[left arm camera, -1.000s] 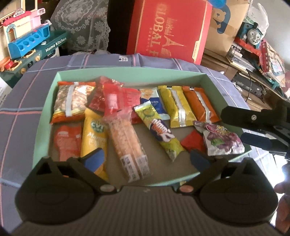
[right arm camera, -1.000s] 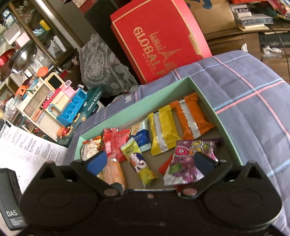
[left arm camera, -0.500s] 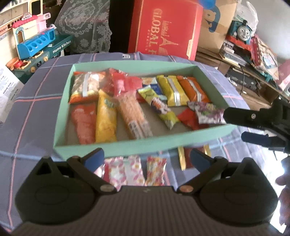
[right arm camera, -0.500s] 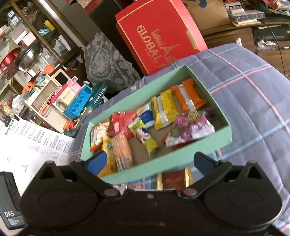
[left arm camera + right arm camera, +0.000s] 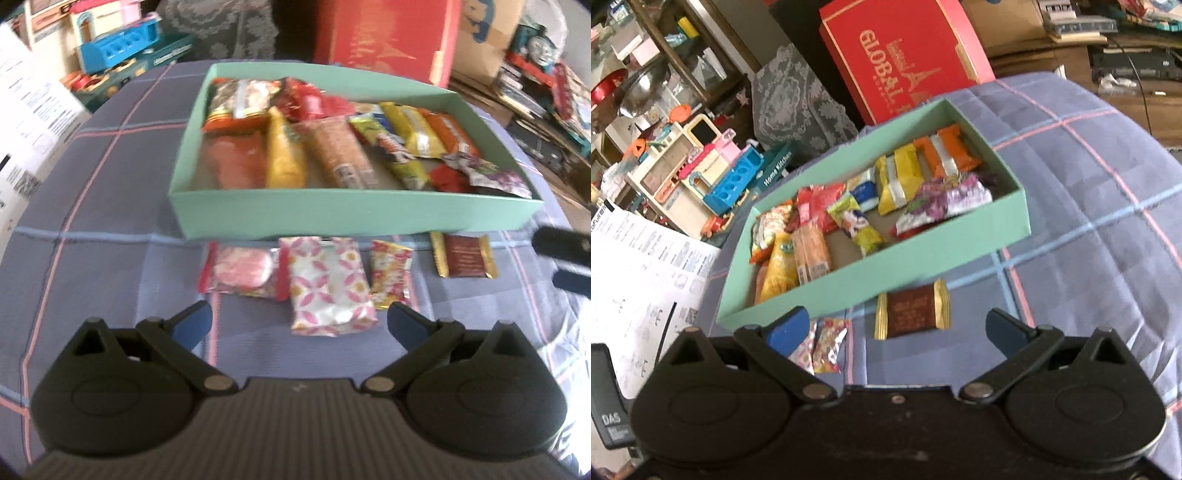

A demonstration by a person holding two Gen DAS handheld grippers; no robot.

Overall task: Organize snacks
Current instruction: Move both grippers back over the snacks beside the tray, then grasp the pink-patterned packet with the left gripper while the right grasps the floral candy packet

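Note:
A mint-green box (image 5: 351,218) (image 5: 871,277) holds several snack packets. On the plaid cloth in front of it lie a pink-and-white patterned packet (image 5: 327,284), a clear pink candy packet (image 5: 240,271), a small yellow-red packet (image 5: 389,273) (image 5: 829,343) and a brown-and-gold packet (image 5: 465,256) (image 5: 912,310). My left gripper (image 5: 299,325) is open and empty, just short of the patterned packet. My right gripper (image 5: 895,330) is open and empty, with the brown packet between and just beyond its fingers; its fingers (image 5: 561,247) show at the left wrist view's right edge.
A red gift box (image 5: 905,59) stands behind the green box. A toy kitchen set (image 5: 698,173) and white printed sheets (image 5: 642,280) lie to the left. Cardboard boxes and a toy train (image 5: 539,40) crowd the right.
Both grippers have drawn back from over the box toward the near side. The loose packets on the cloth in front of the box have come into view.

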